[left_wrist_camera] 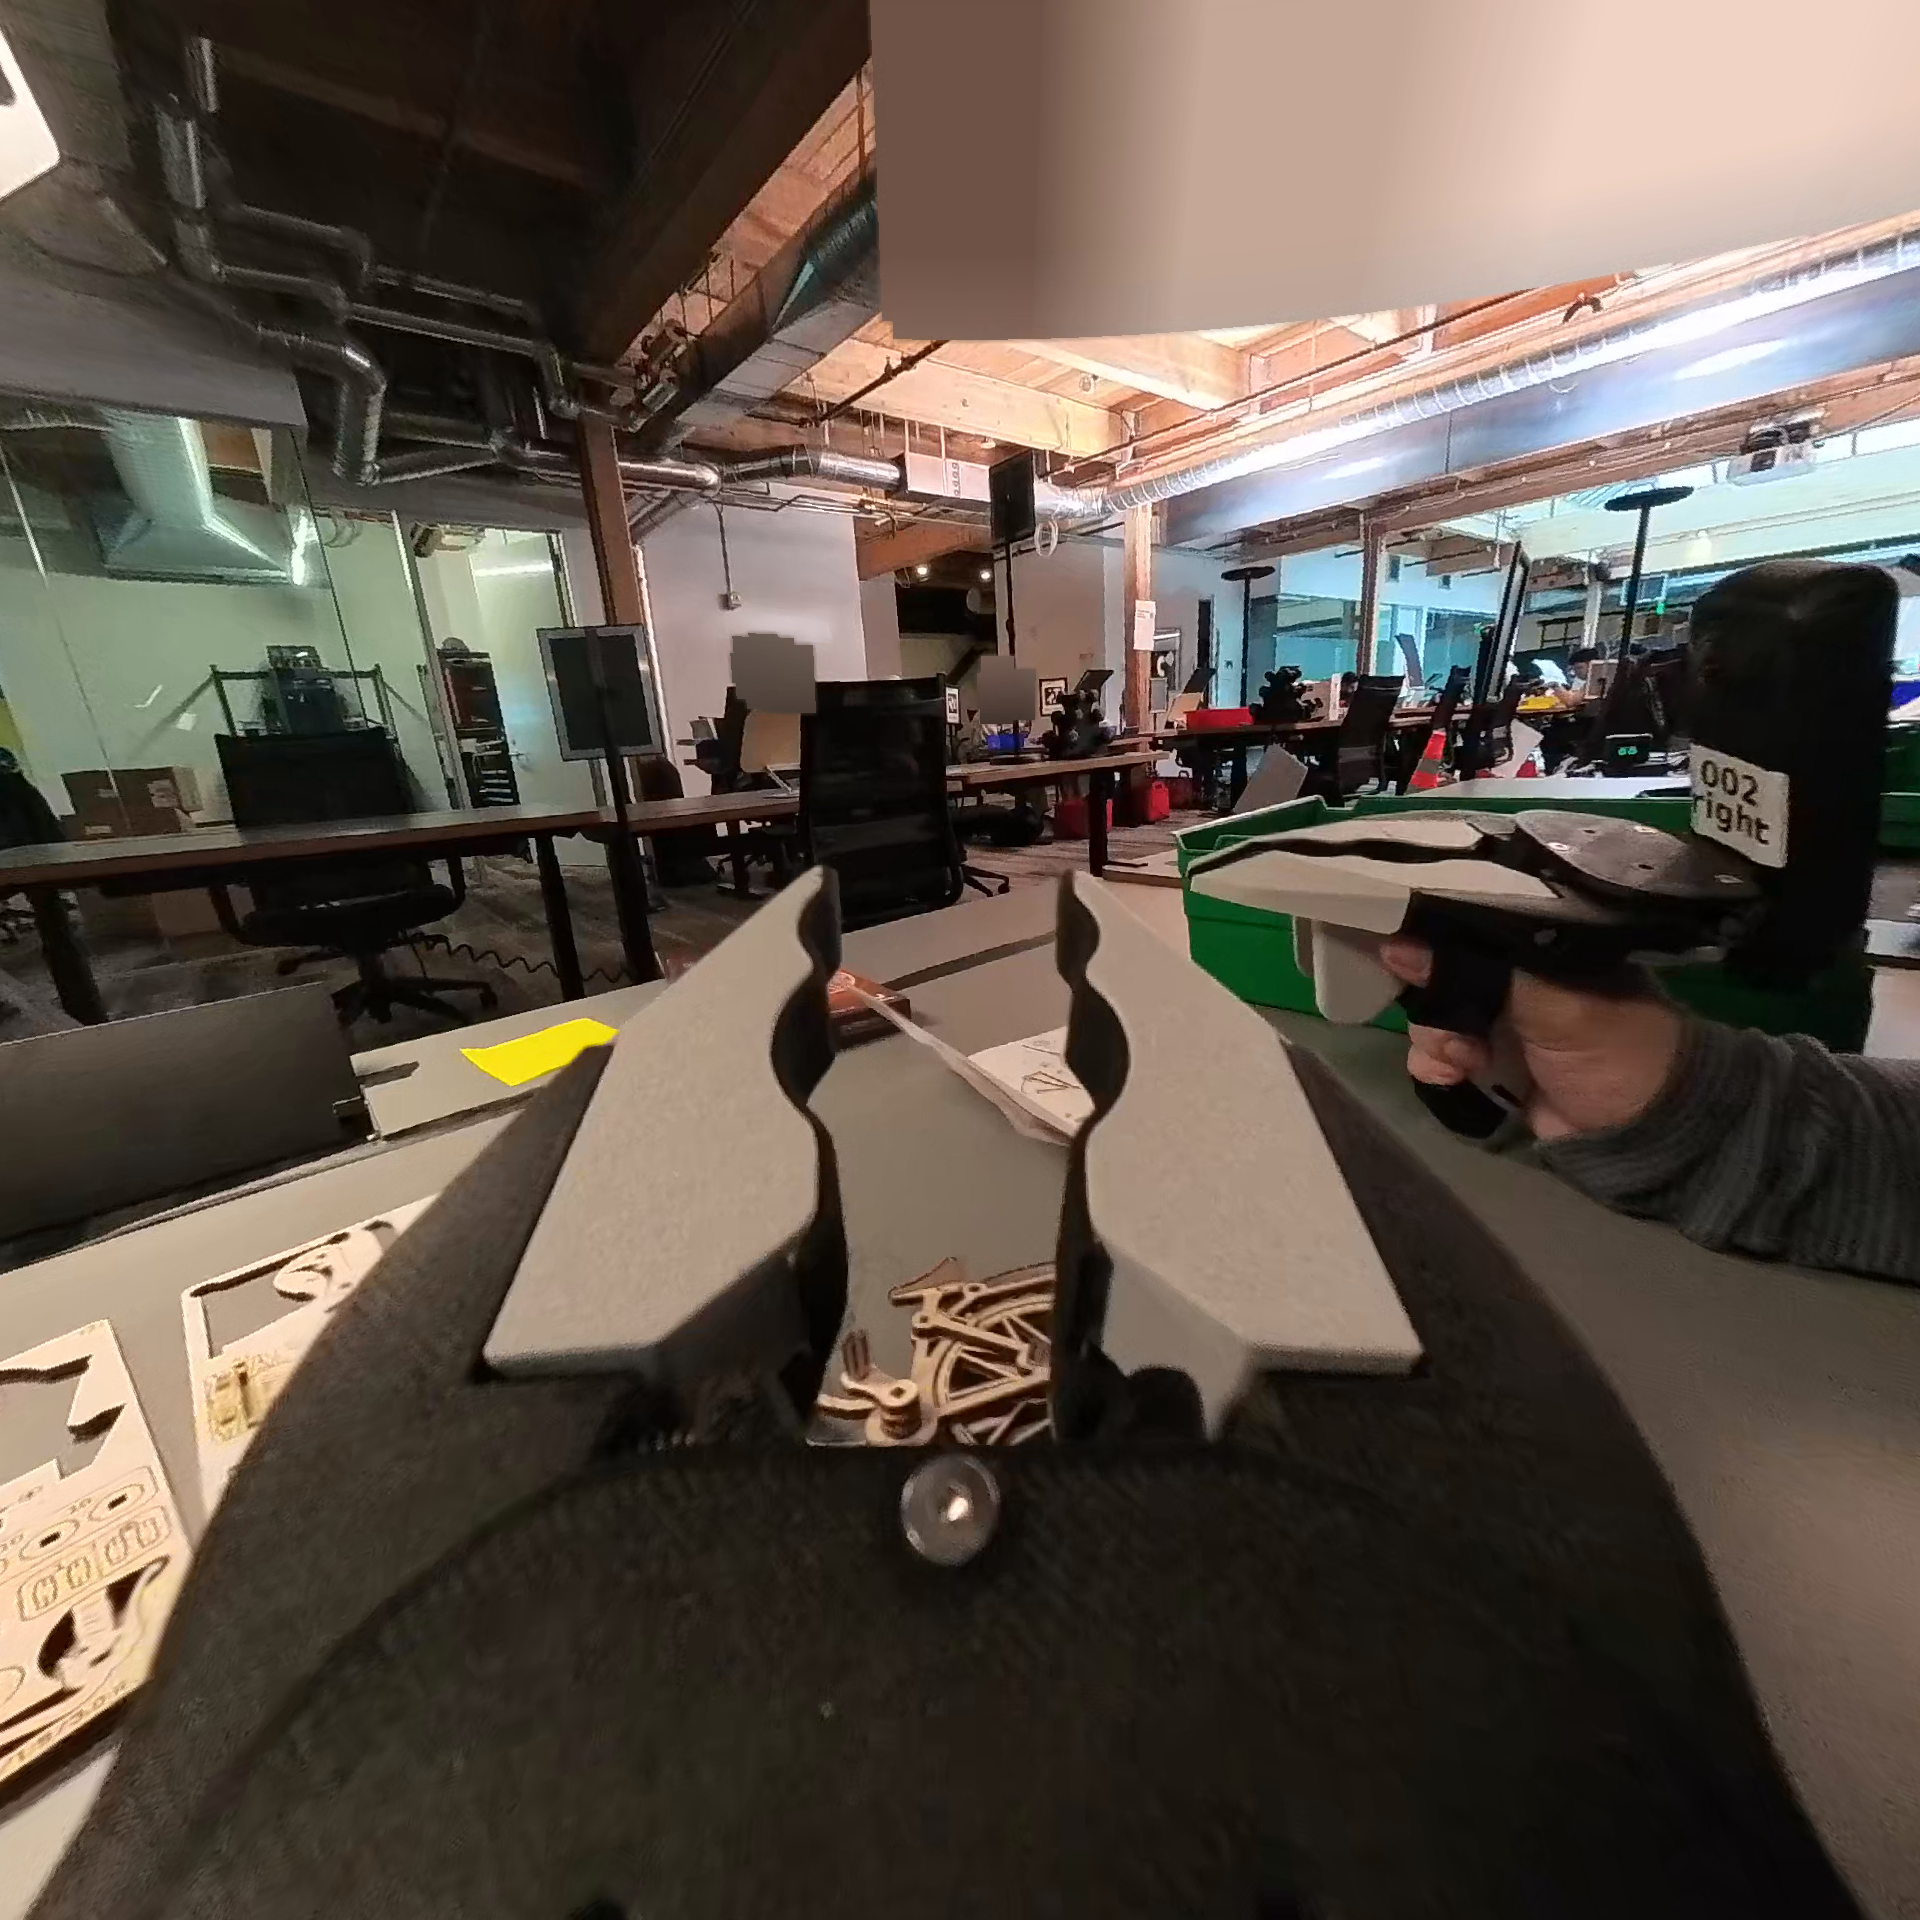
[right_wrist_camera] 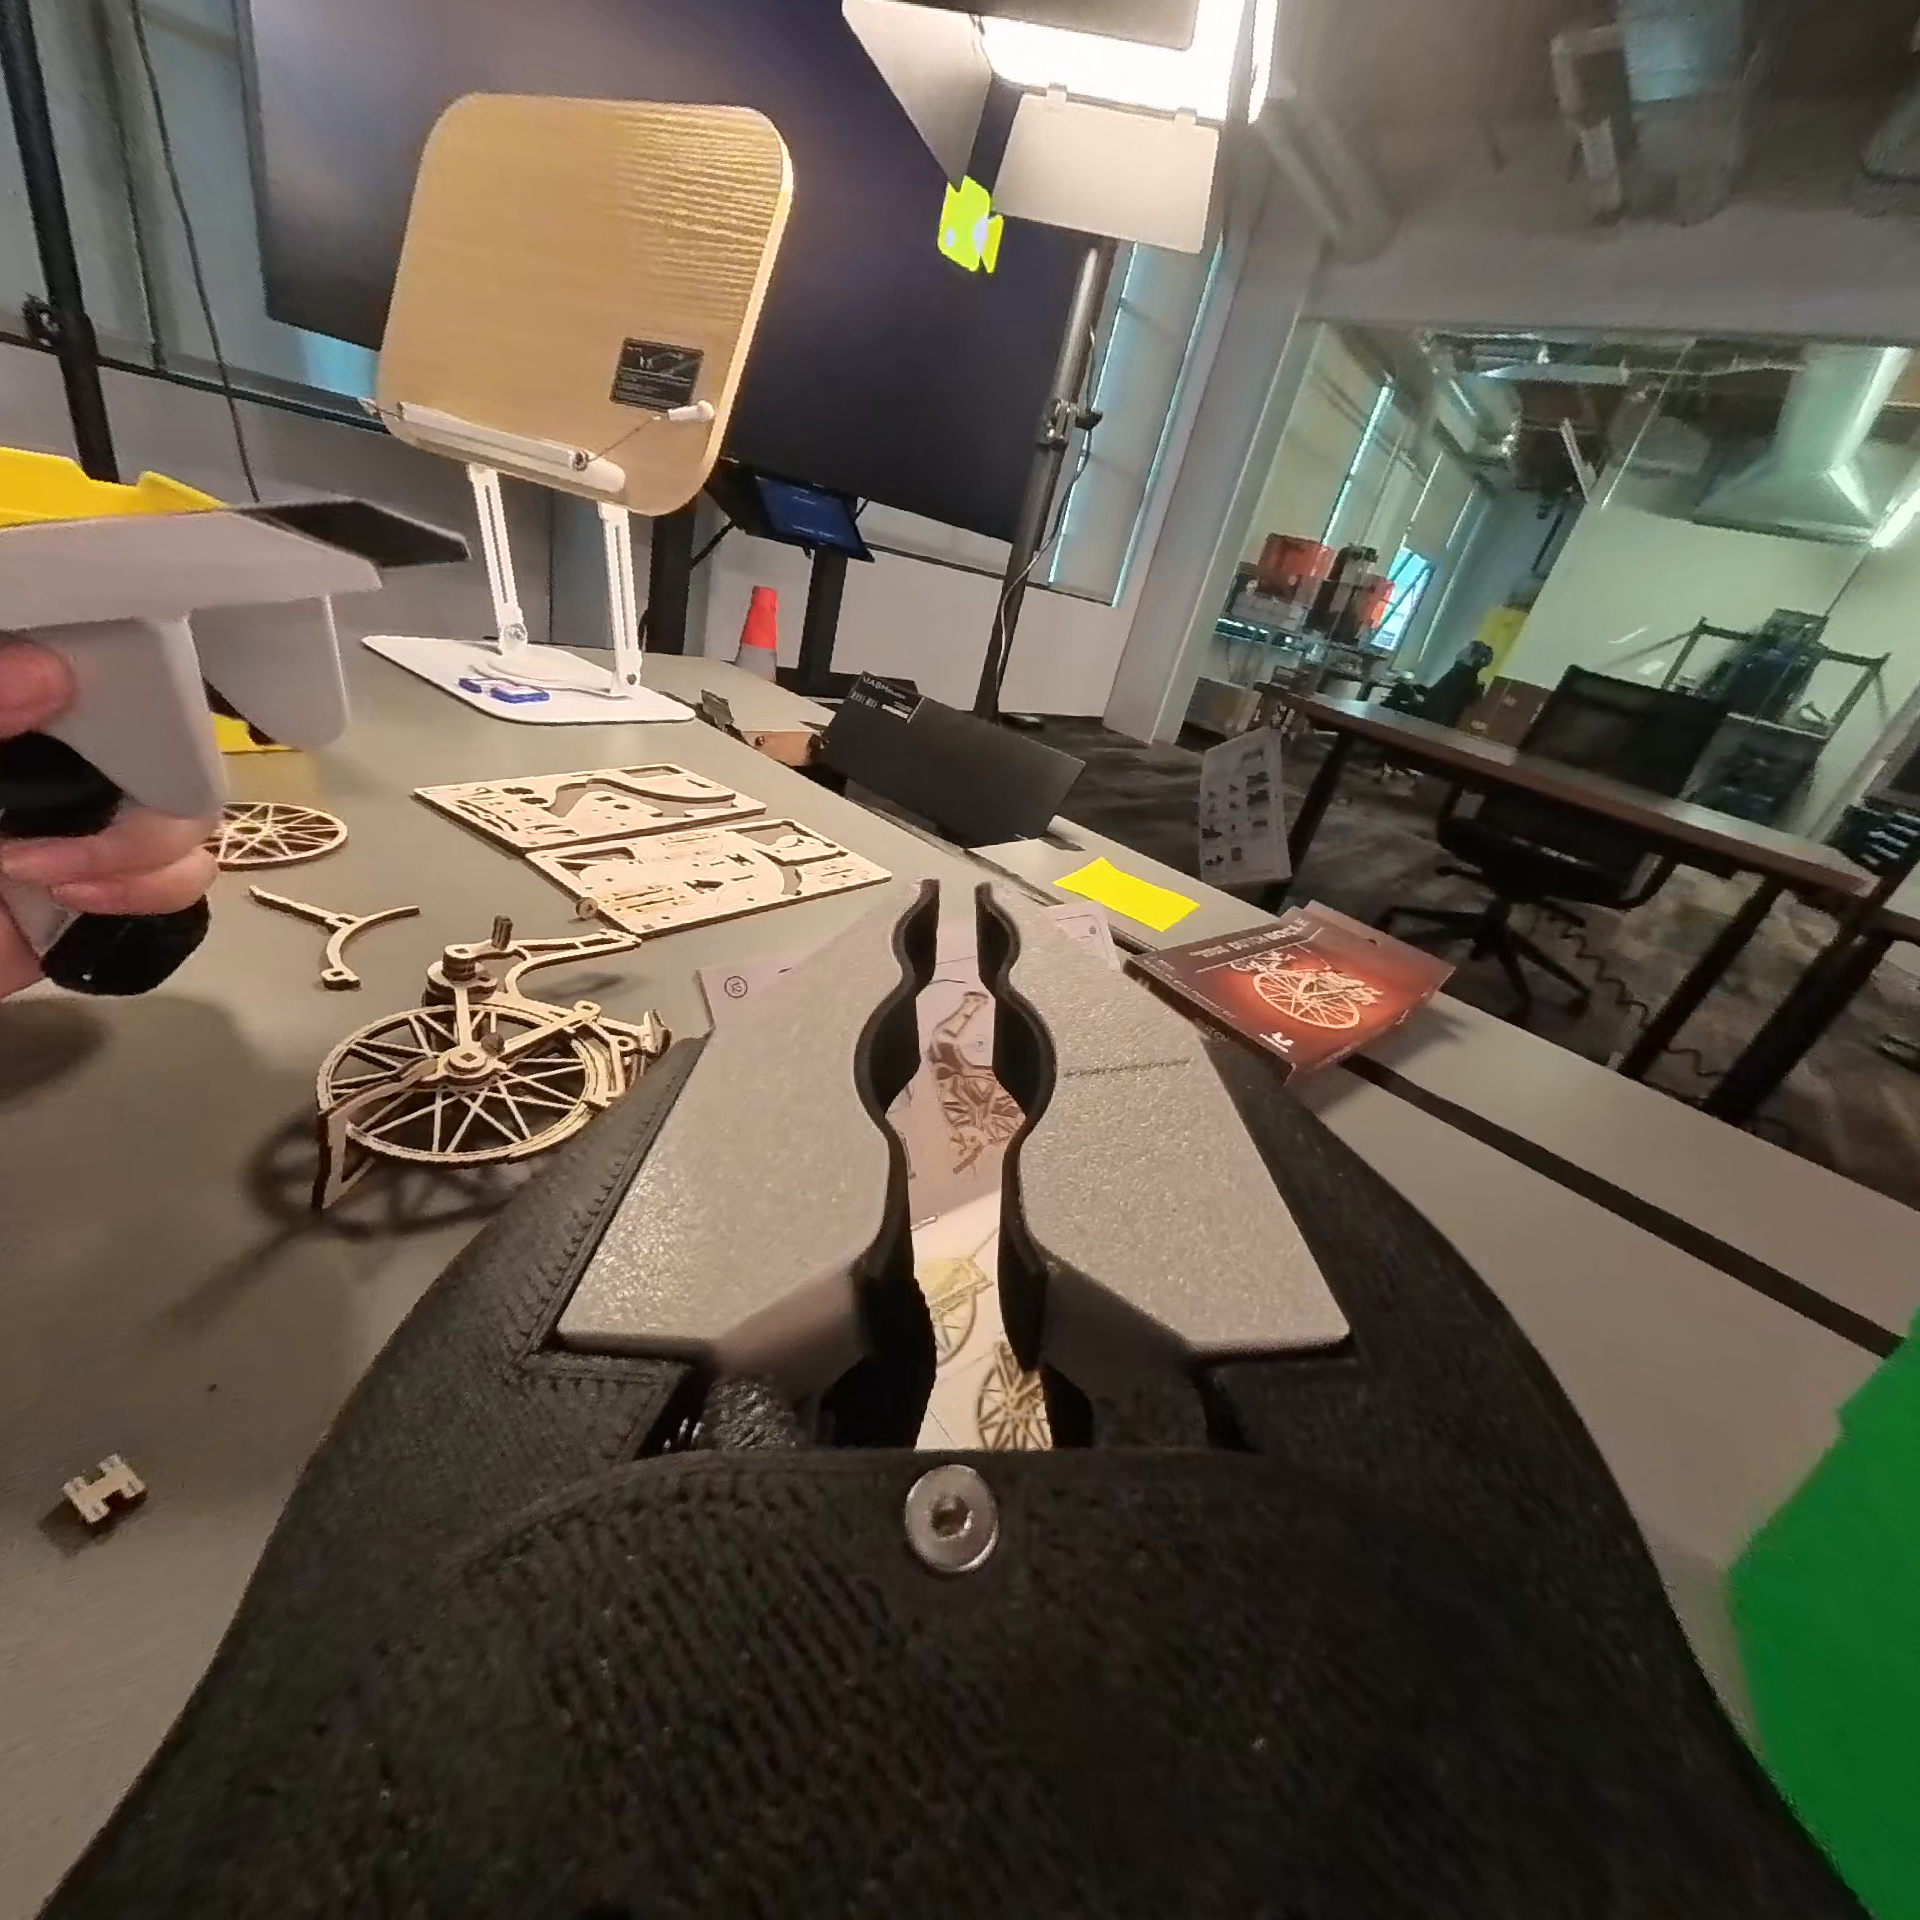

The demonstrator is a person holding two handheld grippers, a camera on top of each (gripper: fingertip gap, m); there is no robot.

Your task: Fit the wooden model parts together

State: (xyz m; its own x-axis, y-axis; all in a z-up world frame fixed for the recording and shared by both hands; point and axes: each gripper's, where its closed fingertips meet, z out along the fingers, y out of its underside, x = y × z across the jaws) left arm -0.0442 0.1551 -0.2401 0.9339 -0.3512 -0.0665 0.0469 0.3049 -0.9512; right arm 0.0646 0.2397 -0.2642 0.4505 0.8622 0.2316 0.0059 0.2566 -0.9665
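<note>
Grey-fingered and black-bodied, the right gripper (right_wrist_camera: 958,914) hangs empty over a printed instruction sheet (right_wrist_camera: 961,1049), its jaws drawn narrow with a slim gap showing. Just left of it on the grey surface (right_wrist_camera: 156,1299) lies the half-built wooden wheel-and-frame assembly (right_wrist_camera: 468,1060) — the task's main piece. Beyond sit a loose curved wooden fork piece (right_wrist_camera: 332,927), a separate spoked wooden wheel (right_wrist_camera: 275,834) and two punched-out plywood part sheets (right_wrist_camera: 665,842). The left gripper (left_wrist_camera: 948,904) hovers above the assembly, jaws wide, holding nothing. Judging by this, a part is about to be chosen — next, a careful pinch on a thin, fragile piece, then lining it up with its slot.
</note>
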